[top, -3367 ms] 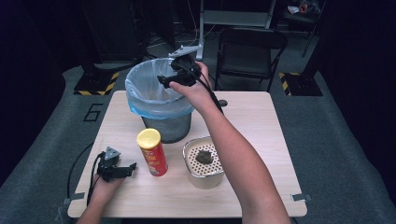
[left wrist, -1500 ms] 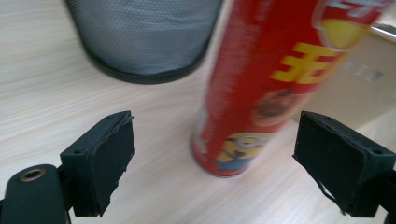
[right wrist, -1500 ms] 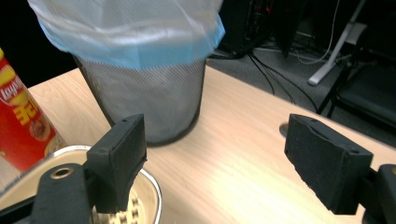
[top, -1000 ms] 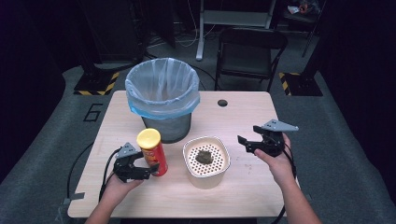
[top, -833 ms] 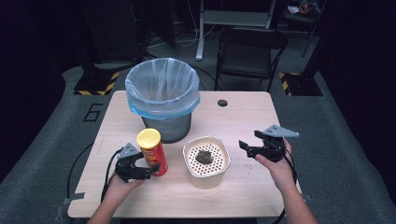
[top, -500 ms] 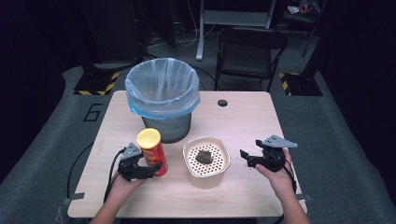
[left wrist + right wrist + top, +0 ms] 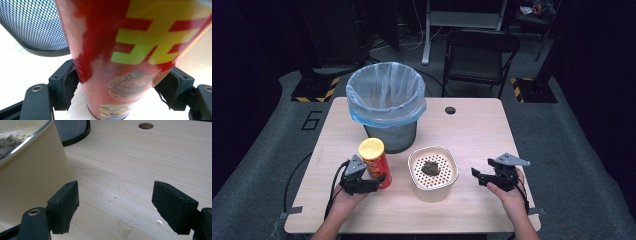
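The left gripper [image 7: 371, 181] has its jaws set against both sides of the red crisp can [image 7: 374, 162], low on its body; in the left gripper view the pads [image 7: 70, 85] press the can's red wall on either flank, so it is clamped on the can. The can stands upright on the wooden table [image 7: 472, 130] with its yellow lid [image 7: 370, 148] on top. Just beyond the can from that gripper is the black mesh waste bin [image 7: 388, 107], lined with a pale blue bag (the mesh shows close behind the can in the left gripper view).

The right gripper [image 7: 479, 177] hovers low over the table with its jaws spread wide and nothing between them. Just to its left, close beside one jaw, stands the cream perforated container [image 7: 432, 172], holding a dark clump of residue [image 7: 430, 168]. A few water droplets [image 7: 123, 223] lie on the wood between the right jaws.
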A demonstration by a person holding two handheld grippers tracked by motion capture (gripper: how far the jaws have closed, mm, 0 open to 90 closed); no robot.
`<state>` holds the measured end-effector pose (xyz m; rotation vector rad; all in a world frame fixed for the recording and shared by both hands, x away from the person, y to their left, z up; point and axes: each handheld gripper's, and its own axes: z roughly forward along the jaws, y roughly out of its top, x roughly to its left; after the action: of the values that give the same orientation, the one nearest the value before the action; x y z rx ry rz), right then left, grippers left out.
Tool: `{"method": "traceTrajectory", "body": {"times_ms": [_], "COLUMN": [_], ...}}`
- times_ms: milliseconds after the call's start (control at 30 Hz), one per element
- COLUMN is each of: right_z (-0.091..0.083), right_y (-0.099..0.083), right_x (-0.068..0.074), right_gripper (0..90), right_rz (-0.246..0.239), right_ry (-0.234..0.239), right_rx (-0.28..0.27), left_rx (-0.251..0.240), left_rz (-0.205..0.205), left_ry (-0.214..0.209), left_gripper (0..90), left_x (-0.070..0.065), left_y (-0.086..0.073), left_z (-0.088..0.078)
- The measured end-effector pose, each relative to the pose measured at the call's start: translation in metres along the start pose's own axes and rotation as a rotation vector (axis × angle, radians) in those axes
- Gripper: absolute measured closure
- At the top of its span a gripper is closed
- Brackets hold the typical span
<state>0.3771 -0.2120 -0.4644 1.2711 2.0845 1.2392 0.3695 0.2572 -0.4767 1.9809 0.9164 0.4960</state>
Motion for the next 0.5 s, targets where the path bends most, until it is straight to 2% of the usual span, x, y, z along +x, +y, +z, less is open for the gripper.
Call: {"method": "traceTrajectory", "body": {"times_ms": [100, 167, 500], "right_z": [0.001, 0.002, 0.003], "right_y": [-0.002, -0.003, -0.007], "right_x": [-0.002, -0.003, -0.004], "right_gripper": [21.6, 21.6, 21.8], "right_rz": [0.005, 0.018, 0.017], "right_ry": [-0.007, -0.007, -0.012], "right_rx": [0.003, 0.000, 0.016], "left_rx": [-0.005, 0.003, -0.022], "left_rz": [0.007, 0.012, -0.004], "left_ry": [0.007, -0.003, -0.014], "left_gripper": [24.3, 24.4, 24.4], "left_x": [-0.002, -0.001, 0.000], "left_y": [0.000, 0.000, 0.007], "left_z": [0.000, -0.001, -0.011]}}
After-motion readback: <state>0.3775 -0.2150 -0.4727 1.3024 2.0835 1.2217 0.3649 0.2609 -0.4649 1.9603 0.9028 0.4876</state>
